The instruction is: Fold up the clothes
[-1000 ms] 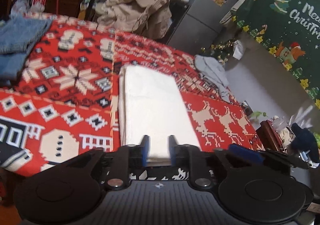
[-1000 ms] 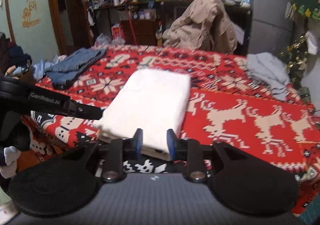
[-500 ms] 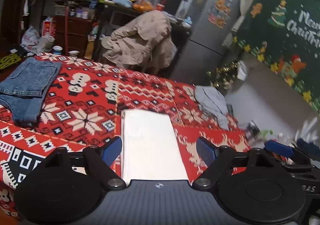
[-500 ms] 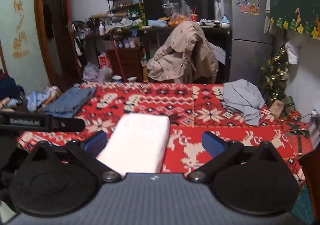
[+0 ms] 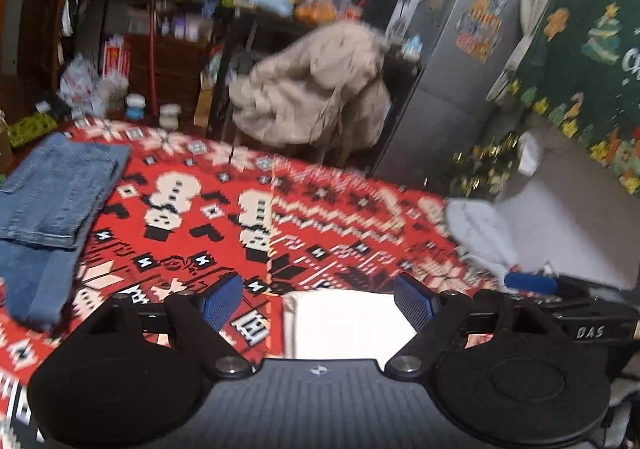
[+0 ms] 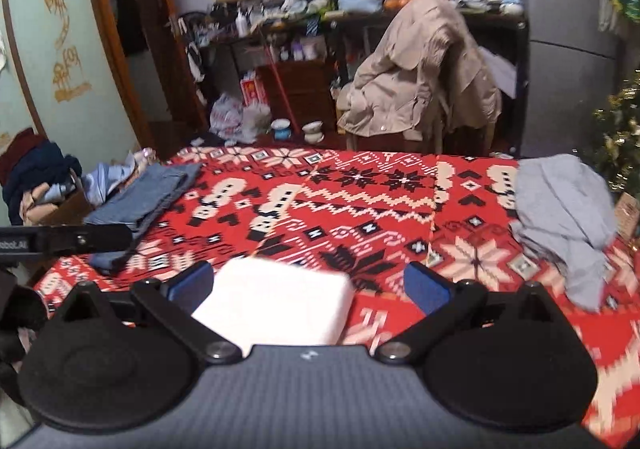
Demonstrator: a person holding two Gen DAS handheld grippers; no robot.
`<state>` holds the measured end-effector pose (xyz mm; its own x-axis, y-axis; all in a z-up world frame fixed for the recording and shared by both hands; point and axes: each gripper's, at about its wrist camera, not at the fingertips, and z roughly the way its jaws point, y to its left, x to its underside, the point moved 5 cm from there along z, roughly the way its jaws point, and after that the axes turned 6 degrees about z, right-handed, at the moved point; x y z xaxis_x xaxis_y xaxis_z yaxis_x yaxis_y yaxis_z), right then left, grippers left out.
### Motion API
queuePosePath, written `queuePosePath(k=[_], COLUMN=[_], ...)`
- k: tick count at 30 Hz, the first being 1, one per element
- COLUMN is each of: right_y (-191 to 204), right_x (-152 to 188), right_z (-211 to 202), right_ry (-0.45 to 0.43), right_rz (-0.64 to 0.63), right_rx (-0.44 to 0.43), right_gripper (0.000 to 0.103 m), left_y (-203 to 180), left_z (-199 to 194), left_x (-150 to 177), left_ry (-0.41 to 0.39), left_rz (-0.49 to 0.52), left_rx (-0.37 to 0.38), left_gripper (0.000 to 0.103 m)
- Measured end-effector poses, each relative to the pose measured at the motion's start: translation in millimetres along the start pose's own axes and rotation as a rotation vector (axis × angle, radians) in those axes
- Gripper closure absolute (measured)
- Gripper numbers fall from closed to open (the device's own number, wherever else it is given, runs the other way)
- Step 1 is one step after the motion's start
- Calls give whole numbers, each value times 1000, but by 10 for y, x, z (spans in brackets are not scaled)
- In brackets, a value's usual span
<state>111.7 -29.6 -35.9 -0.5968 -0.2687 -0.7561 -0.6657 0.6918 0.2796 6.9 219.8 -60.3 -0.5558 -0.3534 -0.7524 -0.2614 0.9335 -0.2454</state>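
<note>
Lying flat | white garment (image 6: 276,305) | folded rectangle | on red blanket (image 6: 360,201)

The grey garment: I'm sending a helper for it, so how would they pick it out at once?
Start from the red patterned blanket covering the bed. Follow it to the side nearest the small Christmas tree; the grey garment lies there at the blanket's edge. Unlike the neatly folded white cloth and the flat blue jeans, it is a crumpled heap.

Black left gripper (image 5: 318,303), blue ribbed fingers (image 5: 219,302), round black discs, silver screws, white "DAS" lettering
</note>
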Motion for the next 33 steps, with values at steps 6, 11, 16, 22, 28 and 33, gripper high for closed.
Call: queuePosePath(k=[6,11,16,22,28,33], right_y=[-210,-206,-84,-276,-361,-179], right_x=[-306,-474,-734,-907,-832,-629], right_z=[784,1117,1309,1832,2359,2580], right_ry=[187,430,586,726,887,1013], right_rz=[5,8,-51,-18,13,-34], right_rx=[-97,-126,-217,-440,-665,-803], right_gripper=[21,38,47,74,75,75], left_y=[296,223,6,-183,-298,-230], left_z=[567,526,423,634,791,878], left_x=[-209,-243,-202,-51,14,78], left_ry=[164,269,344,391,379,364], left_rz=[-141,-219,-261,-408,-477,-572], left_rx=[-29,-66,-164,-287,-451,-470], left_gripper=[49,58,82,89,100,100])
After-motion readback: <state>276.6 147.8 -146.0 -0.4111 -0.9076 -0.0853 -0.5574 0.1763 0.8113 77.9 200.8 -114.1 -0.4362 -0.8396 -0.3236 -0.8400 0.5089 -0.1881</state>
